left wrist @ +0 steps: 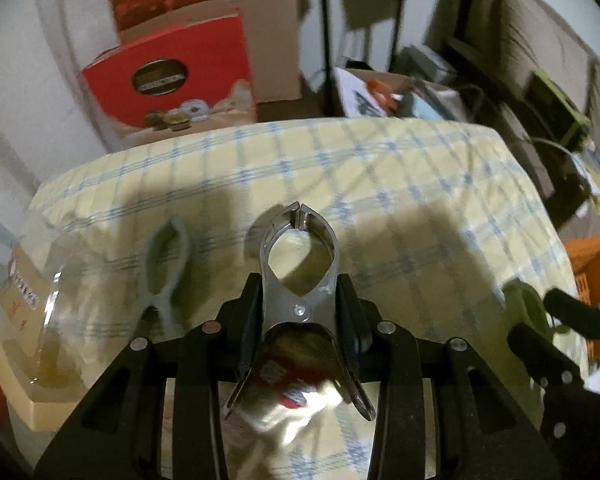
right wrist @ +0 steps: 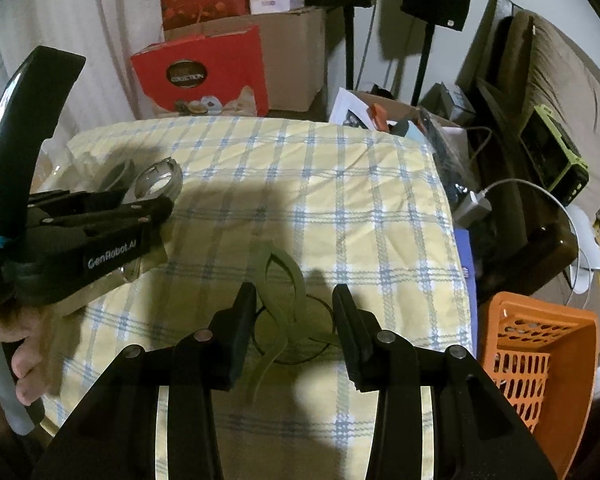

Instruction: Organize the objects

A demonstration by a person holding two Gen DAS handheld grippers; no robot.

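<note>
Two grippers: both yours, over the checked bench (right wrist: 340,184).
Left gripper (left wrist: 300,308): clamped on steel clip (left wrist: 299,256).
Right gripper (right wrist: 294,320): closed on green clip (right wrist: 284,300), probably gripping it.

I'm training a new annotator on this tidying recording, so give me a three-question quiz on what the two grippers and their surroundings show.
1. True or false: the left gripper has nothing between its jaws.
2. Where does the orange perforated plastic basket stand? A) beside the checked-cloth table, lower than its top; B) on top of that table; C) in the left gripper.
3. What colour is the curved plastic clip between the right gripper's jaws?

Key: 1 false, it grips a silver metal spring clamp; 2 A; 3 olive green.
</note>
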